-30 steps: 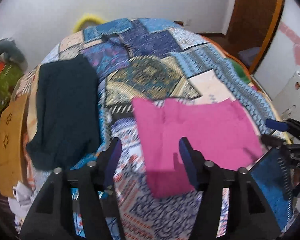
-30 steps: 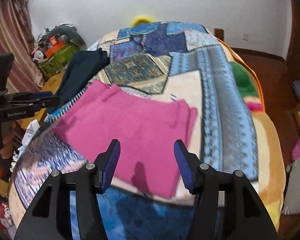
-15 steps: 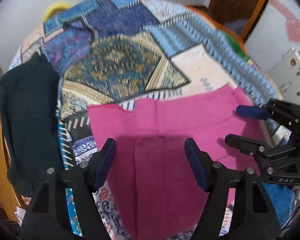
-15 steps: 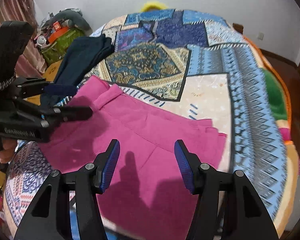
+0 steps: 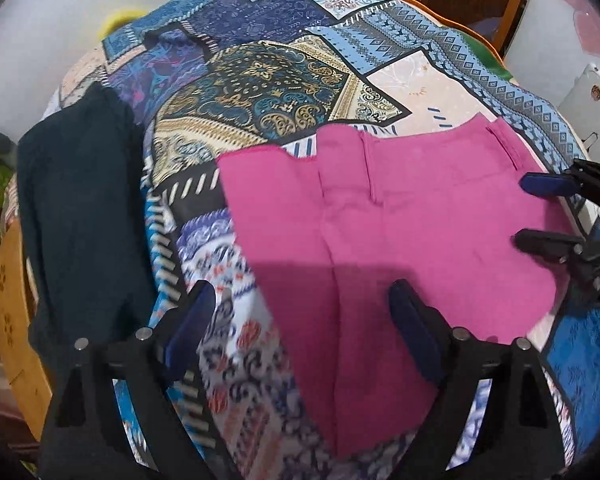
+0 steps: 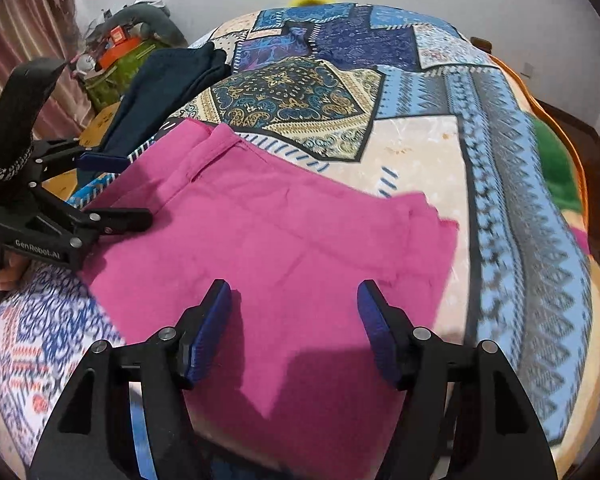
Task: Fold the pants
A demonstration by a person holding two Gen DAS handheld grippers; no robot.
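A bed with a patchwork blanket [image 5: 283, 80] fills both views. On its near part lie the pink pants [image 5: 380, 232], spread flat and folded in layers, the edges not fully even. A dark folded garment [image 5: 79, 208] lies beside them, apart. The left gripper [image 5: 300, 320] hangs over the pants' near edge, its jaws wide and opening, nothing pinched. The right gripper [image 6: 293, 316] is over the pink cloth too, jaws apart and opening, gripping nothing.
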